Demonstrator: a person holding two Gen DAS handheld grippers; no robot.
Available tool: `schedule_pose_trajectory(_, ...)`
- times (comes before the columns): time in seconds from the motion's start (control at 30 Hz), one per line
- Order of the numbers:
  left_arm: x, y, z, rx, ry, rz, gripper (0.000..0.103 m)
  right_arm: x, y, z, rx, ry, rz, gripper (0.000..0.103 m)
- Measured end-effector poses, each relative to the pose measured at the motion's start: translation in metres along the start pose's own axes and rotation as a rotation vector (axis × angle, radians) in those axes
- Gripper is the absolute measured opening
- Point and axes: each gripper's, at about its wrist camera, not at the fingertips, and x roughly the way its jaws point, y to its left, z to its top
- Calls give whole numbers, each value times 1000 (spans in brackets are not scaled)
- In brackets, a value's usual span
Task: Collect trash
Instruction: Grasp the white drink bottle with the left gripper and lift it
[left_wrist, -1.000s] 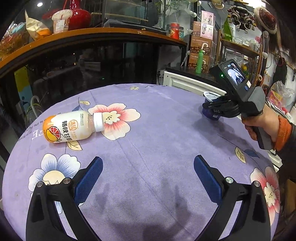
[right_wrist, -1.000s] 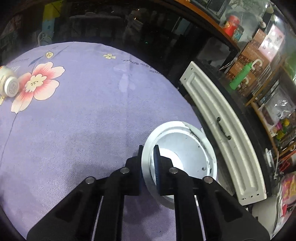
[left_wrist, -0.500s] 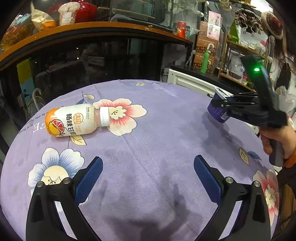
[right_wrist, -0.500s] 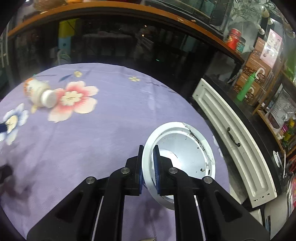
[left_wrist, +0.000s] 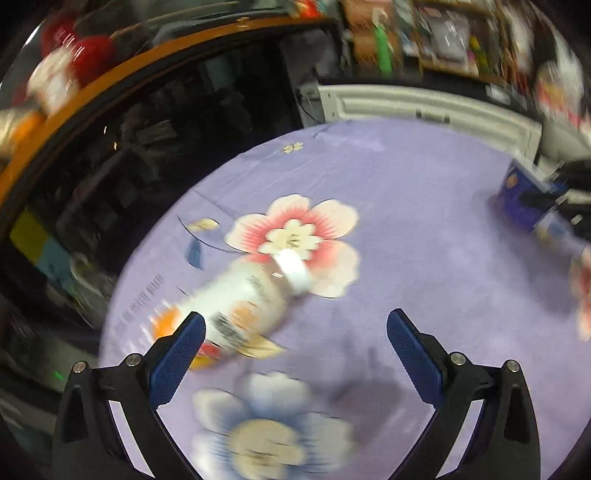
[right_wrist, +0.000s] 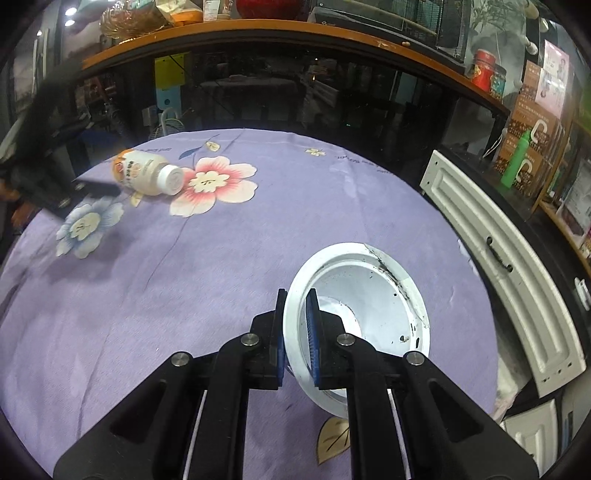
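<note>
Purple cloth printed with flowers covers the round tabletop (right_wrist: 258, 258). At its far left lies a drink bottle (right_wrist: 147, 173) on its side, white-bodied with an orange base, its white cap pointing right and touching the petals of a pink flower print (right_wrist: 214, 184). Just left of the bottle, the left claw (right_wrist: 79, 192) shows in the right wrist view as a dark, blurred shape low over the cloth, close to a blue flower print (right_wrist: 86, 227). In its own smeared view, the left claw (left_wrist: 295, 332) has its blue pads spread wide apart with nothing between them; the bottle (left_wrist: 240, 299) lies beyond them, close to the left pad, and whether it touches cannot be told through the blur.

Near the right of the tabletop, the right claw (right_wrist: 295, 328) is clamped on the rim of a white paper cup (right_wrist: 369, 295), one pad outside the wall and one inside. The cup's mouth faces the camera, and dark specks cling to its inner wall. In the left wrist view its outside (left_wrist: 524, 199) shows dark blue at the far right edge.

Beyond the tabletop's right edge stands a white panelled cabinet (right_wrist: 498, 258) with a black handle. A green bottle (right_wrist: 515, 162) stands on the shelves behind it.
</note>
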Motion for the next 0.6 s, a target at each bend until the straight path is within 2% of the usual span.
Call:
schedule_pose_trajectory(0.07, 6, 5, 5, 105, 25, 33, 97, -4, -1, -7, 8, -2, 10, 11)
schedule_pose_trajectory(0.23, 29, 14, 7, 341, 149, 47, 96, -11, -4, -23, 26, 8, 27, 11)
schedule_pose_trajectory(0.3, 40, 17, 7, 377, 215, 19, 92, -14, -5, -27, 30, 4, 27, 11)
schedule_pose_trajectory(0.6, 72, 23, 11, 455, 326, -68, 90, -26, -7, -38, 67, -4, 42, 11)
